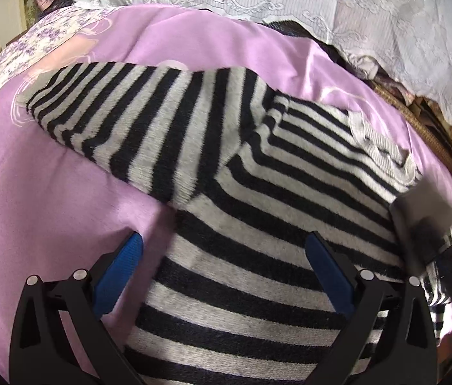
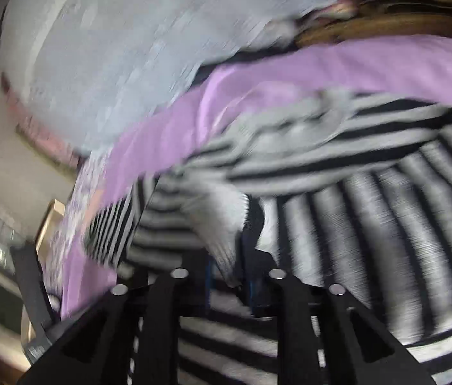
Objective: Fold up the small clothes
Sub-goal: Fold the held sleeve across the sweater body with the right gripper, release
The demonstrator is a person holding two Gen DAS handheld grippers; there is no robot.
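Striped sweater (image 1: 258, 192) beneath spread left jaws, its edge pinched in right jaws.

Left tongs (image 1: 224, 258) gape wide above striped sweater (image 1: 258, 224) on purple sheet (image 1: 49, 199).

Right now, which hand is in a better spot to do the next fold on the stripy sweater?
Probably the right. Its tool is shut on a bunch of the striped sweater, so it could carry that part over. The left tool hangs open above the sweater, gripping nothing, on the purple sheet.
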